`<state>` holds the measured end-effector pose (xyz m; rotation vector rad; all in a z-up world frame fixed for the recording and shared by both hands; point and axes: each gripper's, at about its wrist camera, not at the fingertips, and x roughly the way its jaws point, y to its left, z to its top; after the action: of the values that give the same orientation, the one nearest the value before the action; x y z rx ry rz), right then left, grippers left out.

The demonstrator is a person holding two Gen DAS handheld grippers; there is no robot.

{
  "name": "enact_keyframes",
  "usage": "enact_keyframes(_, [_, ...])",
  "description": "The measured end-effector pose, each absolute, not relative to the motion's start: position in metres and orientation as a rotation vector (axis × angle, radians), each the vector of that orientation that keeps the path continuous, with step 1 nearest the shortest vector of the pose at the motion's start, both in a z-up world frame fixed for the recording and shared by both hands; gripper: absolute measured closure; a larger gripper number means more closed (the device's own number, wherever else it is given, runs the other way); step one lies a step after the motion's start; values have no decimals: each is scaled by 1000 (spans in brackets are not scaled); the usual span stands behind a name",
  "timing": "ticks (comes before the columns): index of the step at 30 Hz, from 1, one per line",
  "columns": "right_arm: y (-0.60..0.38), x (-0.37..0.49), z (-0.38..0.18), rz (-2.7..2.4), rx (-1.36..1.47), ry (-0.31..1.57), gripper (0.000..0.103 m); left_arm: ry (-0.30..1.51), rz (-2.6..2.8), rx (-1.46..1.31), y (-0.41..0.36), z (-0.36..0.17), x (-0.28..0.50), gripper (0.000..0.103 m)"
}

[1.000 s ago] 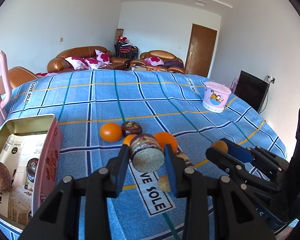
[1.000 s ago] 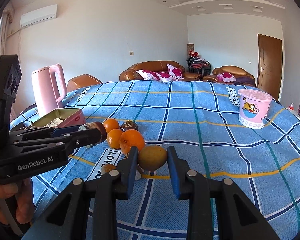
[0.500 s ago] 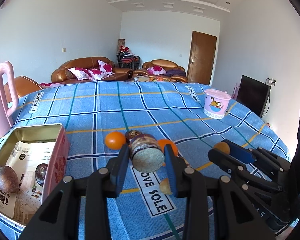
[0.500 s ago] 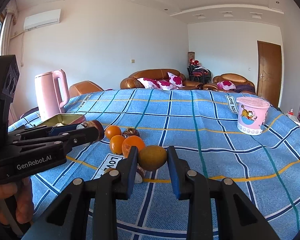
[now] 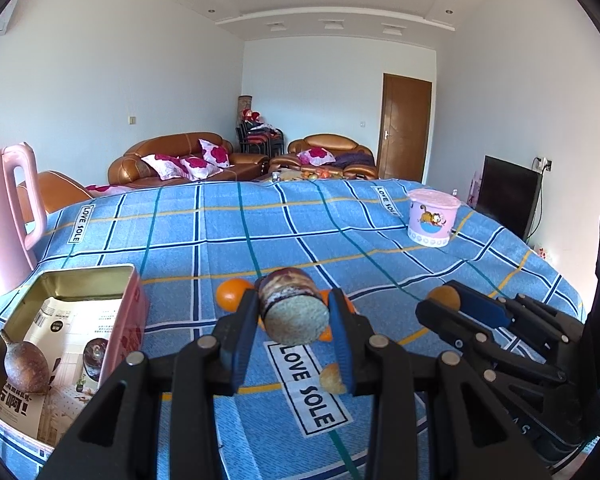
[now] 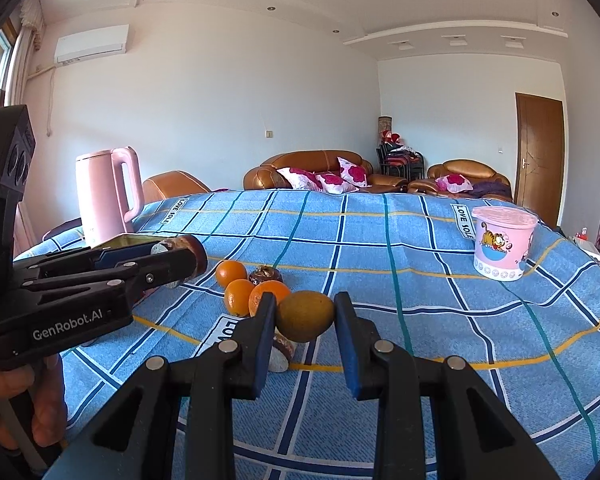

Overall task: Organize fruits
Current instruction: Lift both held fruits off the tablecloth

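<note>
**Two grippers each hold a fruit above a blue checked cloth**

A dark purple-brown fruit with a pale cut end (image 5: pixel 292 308) sits at the centre of the left wrist view, clamped between the pads of the left gripper (image 5: pixel 294 322) and lifted clear of the blue checked cloth (image 5: pixel 228 240). It looks hard-shelled and light, so it should take a firm squeeze; its rounded sides may slip, and the middle of the body is the safest place to hold. In the right wrist view a yellow-brown oval fruit (image 6: pixel 306 316) sits low and central, pinched across its width by the right gripper (image 6: pixel 305 322). Its skin looks smooth and probably softer, so gentle pressure suits it. Three oranges (image 6: pixel 240 296) lie on the cloth just beyond. An open tin box (image 5: pixel 72 276) at lower left holds one brown fruit (image 5: pixel 26 366). A pink kettle (image 6: pixel 108 192) and a pink tub (image 6: pixel 502 242) stand further off
</note>
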<state>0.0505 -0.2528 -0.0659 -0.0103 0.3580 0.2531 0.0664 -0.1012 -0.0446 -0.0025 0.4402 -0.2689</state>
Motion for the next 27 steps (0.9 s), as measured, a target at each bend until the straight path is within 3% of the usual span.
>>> enact_keyframes(27, [-255,35,-63,269,-25,254,72,331,-250,31,-103,-38,43,67])
